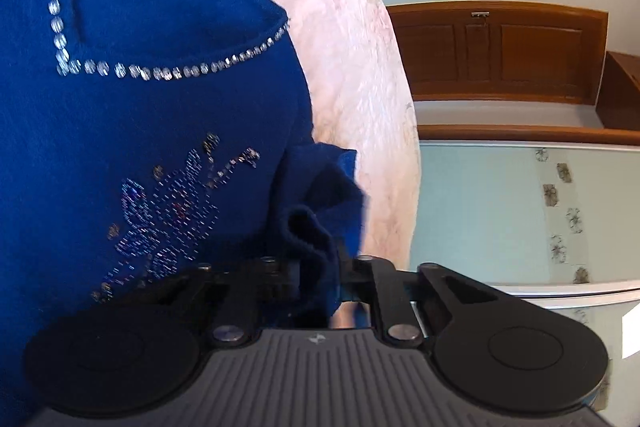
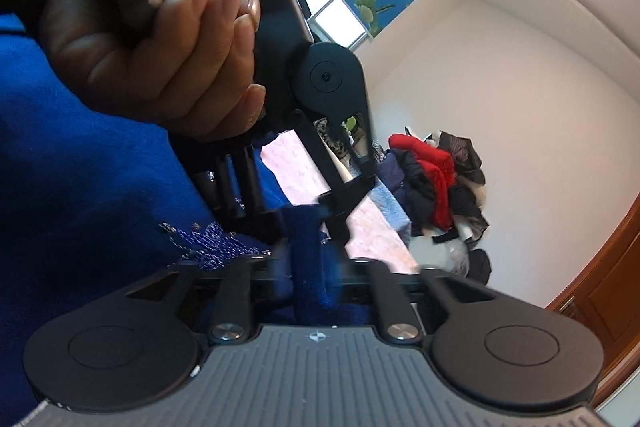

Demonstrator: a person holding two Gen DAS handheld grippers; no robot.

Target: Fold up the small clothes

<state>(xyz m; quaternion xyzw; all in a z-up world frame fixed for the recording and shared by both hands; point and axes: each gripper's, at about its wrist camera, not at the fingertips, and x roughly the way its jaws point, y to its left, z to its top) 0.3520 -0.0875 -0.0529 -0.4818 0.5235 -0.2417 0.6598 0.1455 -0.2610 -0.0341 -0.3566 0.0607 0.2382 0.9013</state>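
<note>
A blue knitted sweater [image 1: 160, 107] with a rhinestone neckline [image 1: 160, 73] and a beaded motif [image 1: 168, 211] lies over a pink bedcover [image 1: 352, 67]. My left gripper [image 1: 320, 267] is shut on a bunched ribbed edge of the sweater. In the right wrist view a person's hand [image 2: 160, 47] holds that left gripper [image 2: 308, 211], clamped on the same blue strip. My right gripper [image 2: 312, 275] stands open just below it. The blue sweater [image 2: 100, 207] sends that strip between the right gripper's fingers, and they do not press on it.
The pink bedcover [image 2: 372, 227] runs toward a pile of red and dark clothes [image 2: 436, 183] against the white wall. A wooden cabinet [image 1: 500, 51] and a pale glass panel [image 1: 480, 211] stand past the bed's edge. The two grippers are very close together.
</note>
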